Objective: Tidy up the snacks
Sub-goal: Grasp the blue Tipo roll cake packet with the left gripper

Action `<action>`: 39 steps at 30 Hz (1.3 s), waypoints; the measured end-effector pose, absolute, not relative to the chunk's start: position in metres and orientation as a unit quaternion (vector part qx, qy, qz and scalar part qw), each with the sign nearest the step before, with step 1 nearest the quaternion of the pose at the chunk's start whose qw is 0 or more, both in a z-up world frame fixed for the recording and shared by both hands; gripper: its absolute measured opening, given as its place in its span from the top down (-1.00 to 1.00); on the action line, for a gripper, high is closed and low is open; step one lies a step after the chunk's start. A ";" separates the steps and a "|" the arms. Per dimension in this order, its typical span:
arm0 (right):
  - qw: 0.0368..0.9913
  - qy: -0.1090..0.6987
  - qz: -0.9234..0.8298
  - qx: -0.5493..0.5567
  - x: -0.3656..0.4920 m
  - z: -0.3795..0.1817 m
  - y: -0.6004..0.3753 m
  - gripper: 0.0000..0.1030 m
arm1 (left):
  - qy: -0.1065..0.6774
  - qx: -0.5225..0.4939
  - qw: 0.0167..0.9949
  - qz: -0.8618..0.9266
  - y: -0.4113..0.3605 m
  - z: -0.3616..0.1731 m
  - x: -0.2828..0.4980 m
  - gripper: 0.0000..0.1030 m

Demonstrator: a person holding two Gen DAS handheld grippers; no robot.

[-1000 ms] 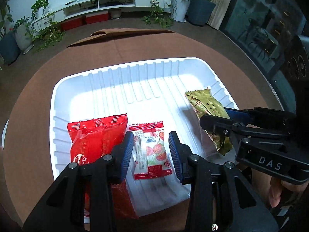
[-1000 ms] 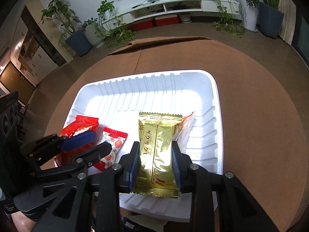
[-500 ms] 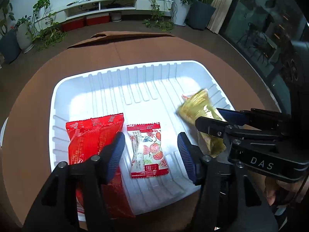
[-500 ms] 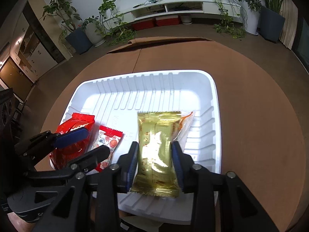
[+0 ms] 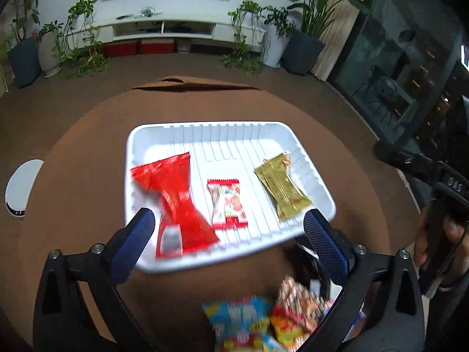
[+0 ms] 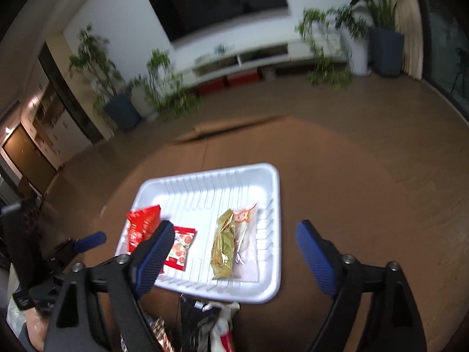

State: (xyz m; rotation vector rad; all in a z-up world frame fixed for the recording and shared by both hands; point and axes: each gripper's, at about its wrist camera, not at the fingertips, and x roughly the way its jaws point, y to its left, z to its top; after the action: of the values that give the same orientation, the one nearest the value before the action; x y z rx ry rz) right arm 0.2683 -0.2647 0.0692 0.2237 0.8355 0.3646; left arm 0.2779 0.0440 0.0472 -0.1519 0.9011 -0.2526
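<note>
- Step in hand: release just finished, I'd say. Three packets lie in the white tray [image 5: 137, 143], none in either gripper.
- Left gripper [image 5: 225, 242]: jaws opening, spread wide, nothing between them. It hangs above the tray's near edge.
- Right gripper [image 6: 234, 256]: jaws opening too, also empty, also over the near edge of the tray.
- Tray contents, from the left wrist view: red packet [image 5: 176, 196] on the left, its near end running up to the near rim; small strawberry-print packet [image 5: 227, 204] in the middle; gold packet [image 5: 283, 186] on the right near the side wall. All three apart from one another.
- Right wrist view shows a clear wrapper with orange print [image 6: 244, 234] tucked beside the gold one; can't tell if it's a separate snack.
- Tray sits on the round brown table [image 5: 88, 152].
- More snacks wait off-tray: a blurred pile of colourful packets [image 5: 263, 319] below the left gripper, near edge of the table.
- Next move, my read: swing one gripper down to that pile, pick a single packet by its edge, carry it to the bare far half of the tray.
- Watch for: pile is overlapping, easy to pinch two at once.
</note>
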 end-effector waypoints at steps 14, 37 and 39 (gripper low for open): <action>0.862 0.439 0.167 0.189 0.110 0.010 -0.309 -0.78 | 0.461 -0.033 0.867 -0.186 -0.006 0.008 0.113 -0.99; 0.847 0.464 0.179 0.187 0.075 -0.017 -0.299 -0.63 | 0.518 0.039 0.827 -0.214 -0.061 -0.027 0.123 -0.09; 0.847 0.465 0.181 0.183 0.074 -0.017 -0.295 -0.62 | 0.520 0.037 0.826 -0.214 -0.061 -0.029 0.125 -0.02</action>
State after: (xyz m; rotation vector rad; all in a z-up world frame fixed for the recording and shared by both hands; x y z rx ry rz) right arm 0.0739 -0.2954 -0.0171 0.3866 0.9802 0.3824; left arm 0.1253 -0.0605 -0.0288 0.0785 1.1051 -0.4554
